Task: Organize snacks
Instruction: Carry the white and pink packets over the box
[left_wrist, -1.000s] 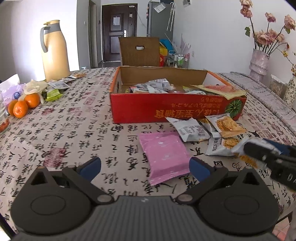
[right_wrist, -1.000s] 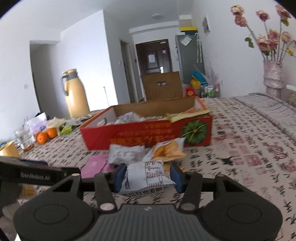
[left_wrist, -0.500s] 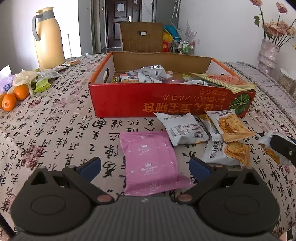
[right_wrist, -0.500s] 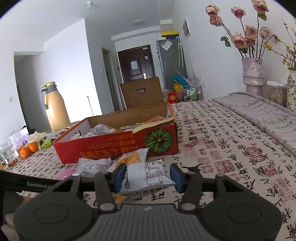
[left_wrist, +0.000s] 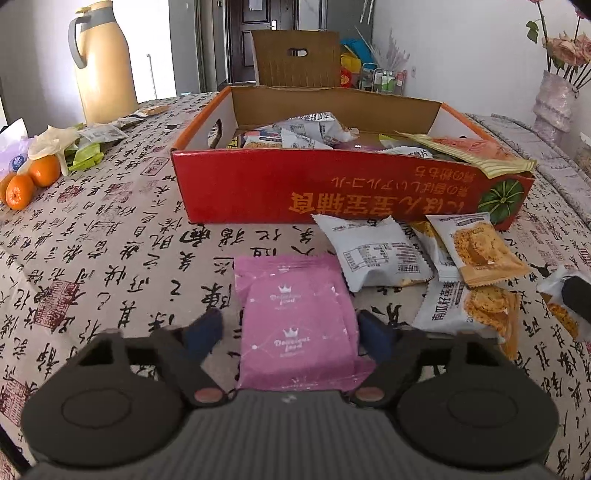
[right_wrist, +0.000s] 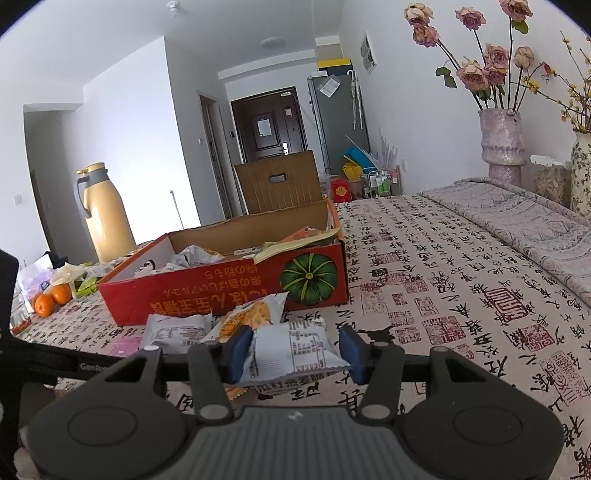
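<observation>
A red cardboard box (left_wrist: 332, 188) half full of snack packets stands on the table; it also shows in the right wrist view (right_wrist: 221, 291). In front of it lie a pink packet (left_wrist: 295, 317), a white packet (left_wrist: 373, 254) and orange-printed packets (left_wrist: 476, 251). My left gripper (left_wrist: 290, 332) is open, its fingers on either side of the pink packet, the right pad close to its edge. My right gripper (right_wrist: 295, 350) is shut on a white snack packet (right_wrist: 291, 350) and holds it above the table, right of the loose packets (right_wrist: 251, 317).
A yellow thermos jug (left_wrist: 103, 66) and oranges (left_wrist: 31, 181) with wrappers stand at the far left. A vase of dried roses (right_wrist: 502, 144) stands at the far right. The patterned tablecloth (right_wrist: 461, 295) stretches right of the box.
My left gripper moved forward and down over the pink packet and its fingers narrowed around it. My right gripper rose and swung right, holding the white packet throughout.
</observation>
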